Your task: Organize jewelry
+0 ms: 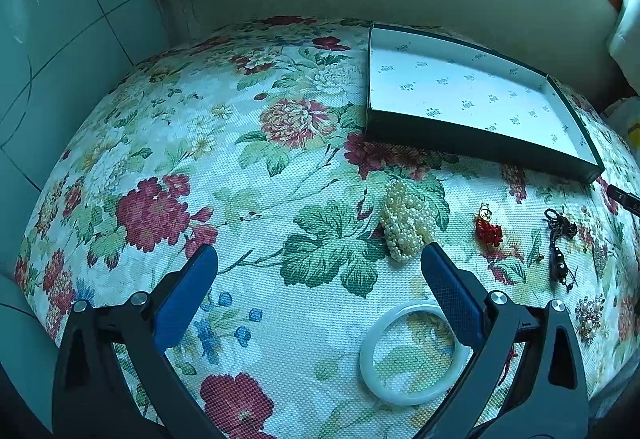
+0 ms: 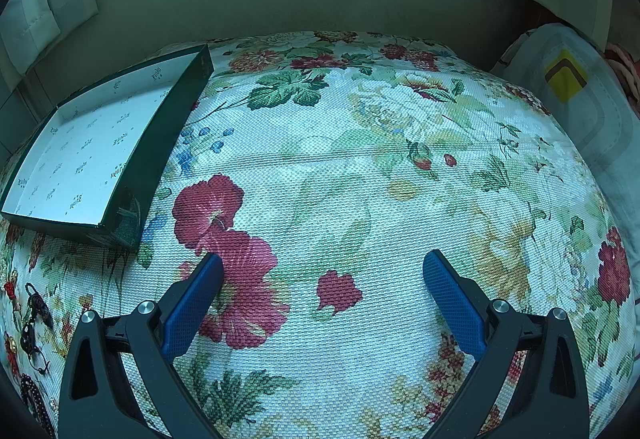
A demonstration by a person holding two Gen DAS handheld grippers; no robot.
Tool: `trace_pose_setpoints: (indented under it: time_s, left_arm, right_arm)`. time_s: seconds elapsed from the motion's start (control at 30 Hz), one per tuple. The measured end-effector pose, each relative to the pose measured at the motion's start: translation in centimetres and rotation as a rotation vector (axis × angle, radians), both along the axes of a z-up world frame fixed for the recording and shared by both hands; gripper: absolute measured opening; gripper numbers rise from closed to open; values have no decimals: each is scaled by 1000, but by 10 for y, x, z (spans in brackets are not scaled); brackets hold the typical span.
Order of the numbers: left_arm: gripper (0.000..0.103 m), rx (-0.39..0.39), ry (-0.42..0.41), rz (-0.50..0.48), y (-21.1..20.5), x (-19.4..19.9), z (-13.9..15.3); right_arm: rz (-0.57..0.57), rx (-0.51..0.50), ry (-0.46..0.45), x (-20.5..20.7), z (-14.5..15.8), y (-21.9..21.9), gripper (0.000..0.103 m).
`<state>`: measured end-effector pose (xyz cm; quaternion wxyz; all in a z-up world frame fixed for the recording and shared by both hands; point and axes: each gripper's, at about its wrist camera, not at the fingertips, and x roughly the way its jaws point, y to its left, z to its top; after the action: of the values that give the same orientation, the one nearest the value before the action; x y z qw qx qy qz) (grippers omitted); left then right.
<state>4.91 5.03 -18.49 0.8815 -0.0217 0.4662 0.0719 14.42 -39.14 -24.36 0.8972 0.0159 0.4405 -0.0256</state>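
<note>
Floral tablecloth point(image 1: 248, 143), tiled wall point(image 1: 60, 51) left, curtains behind. Green box point(image 1: 476, 143) far side, empty. Pearl bracelet point(image 1: 406, 221), red charm point(image 1: 489, 229), dark chain point(image 1: 560, 247) nearer — white bangle point(image 1: 404, 359) partly under left gripper point(image 1: 318, 259). Left gripper and right gripper point(image 2: 322, 265) both spread, holding nothing.

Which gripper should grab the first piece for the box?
Left. The left gripper is open over the pearl cluster and white bangle. The right gripper is open over bare cloth, the jewelry at its view's far left edge. The box holds nothing.
</note>
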Motion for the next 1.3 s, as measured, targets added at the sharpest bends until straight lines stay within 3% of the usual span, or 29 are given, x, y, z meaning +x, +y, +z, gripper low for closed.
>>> trace_pose_setpoints:
  time_s: [0.4, 0.53, 0.63, 0.9, 1.13, 1.3]
  left_arm:
    - [101, 9, -20, -41, -13, 15, 11]
    - [101, 5, -38, -47, -16, 13, 24]
    - [101, 12, -56, -57, -21, 7, 39]
    - [101, 17, -157, -82, -32, -25, 98]
    - [101, 15, -234, -113, -40, -54, 139]
    - [101, 17, -259, -113, -43, -60, 148]
  right_arm:
    - [-40, 2, 0, 0, 1, 2, 99]
    - [-183, 55, 26, -15, 7, 11, 99]
    - [-195, 104, -39, -43, 34, 38, 99]
    - [-83, -51, -214, -111, 131, 126, 99]
    - [-54, -103, -276, -154, 176, 158, 99]
    - [-39, -95, -324, -169, 194, 164, 99]
